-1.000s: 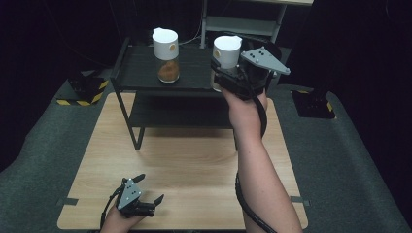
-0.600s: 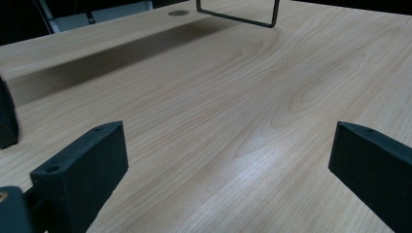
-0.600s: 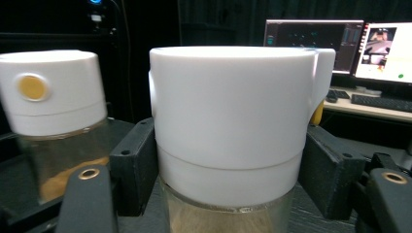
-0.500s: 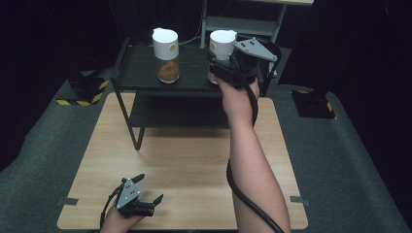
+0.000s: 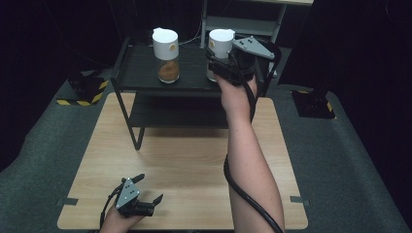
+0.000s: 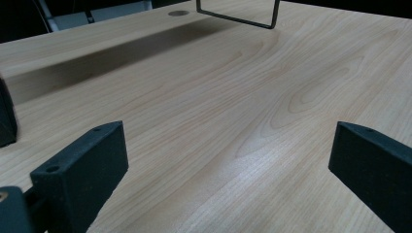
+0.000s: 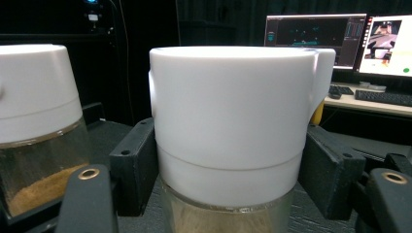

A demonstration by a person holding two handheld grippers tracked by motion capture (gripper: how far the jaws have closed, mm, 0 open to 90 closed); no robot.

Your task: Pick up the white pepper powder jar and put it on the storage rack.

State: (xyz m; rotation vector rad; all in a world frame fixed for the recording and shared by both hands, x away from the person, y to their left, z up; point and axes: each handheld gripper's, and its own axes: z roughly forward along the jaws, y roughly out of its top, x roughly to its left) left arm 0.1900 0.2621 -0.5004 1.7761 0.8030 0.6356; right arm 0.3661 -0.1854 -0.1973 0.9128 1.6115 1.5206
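A glass jar with a white lid is at the right end of the black rack's top shelf. My right gripper is shut on it. In the right gripper view both black fingers press on the jar just under the lid. Whether its base touches the shelf is hidden. A second white-lidded jar holding brown powder stands to its left. My left gripper rests open near the table's front left, with bare wood between its jaws.
The two-tier black wire rack stands at the far side of the wooden table, and one of its feet shows ahead of the left gripper. A desk with lit monitors lies beyond the rack. Dark floor mats surround the table.
My right gripper has carried the jar a little left and farther back over the rack's top shelf. The left gripper has not moved.
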